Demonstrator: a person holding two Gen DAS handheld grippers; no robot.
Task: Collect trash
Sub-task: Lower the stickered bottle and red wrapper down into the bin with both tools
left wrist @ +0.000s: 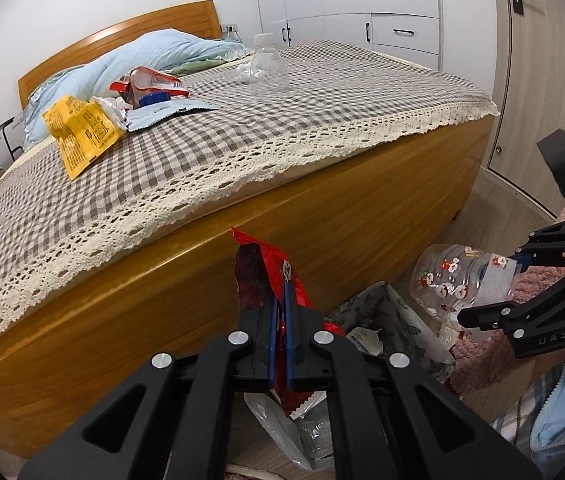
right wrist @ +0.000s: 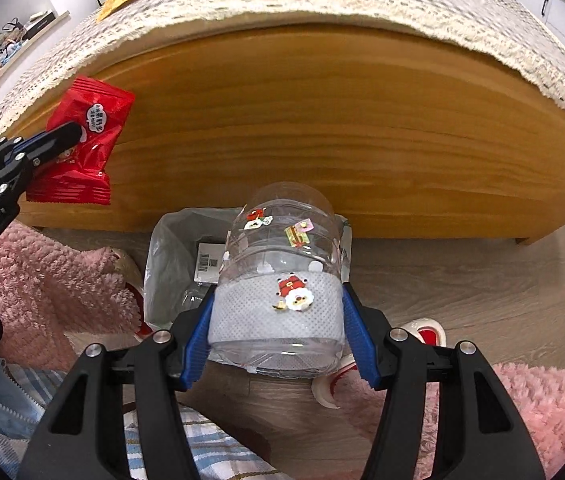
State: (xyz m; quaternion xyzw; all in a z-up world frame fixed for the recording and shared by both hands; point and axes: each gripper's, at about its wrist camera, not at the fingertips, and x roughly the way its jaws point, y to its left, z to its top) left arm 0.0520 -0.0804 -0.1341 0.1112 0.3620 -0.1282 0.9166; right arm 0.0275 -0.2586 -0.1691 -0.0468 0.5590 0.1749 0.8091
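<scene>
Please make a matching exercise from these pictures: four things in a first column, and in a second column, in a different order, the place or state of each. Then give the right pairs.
Things
1. red wrapper
2. clear jar with stickers
3. yellow packet
4. empty clear bottle

Places or states
A. standing upright on the bed cover
B. pinched in the left gripper
C. lying flat on the bed cover
D. clamped in the right gripper above the bin bag

Pairs: 1-B, 2-D, 3-C, 4-A

Glossy red wrapper (right wrist: 86, 140); clear plastic jar (right wrist: 282, 248); wood bed frame (right wrist: 322, 128).
</scene>
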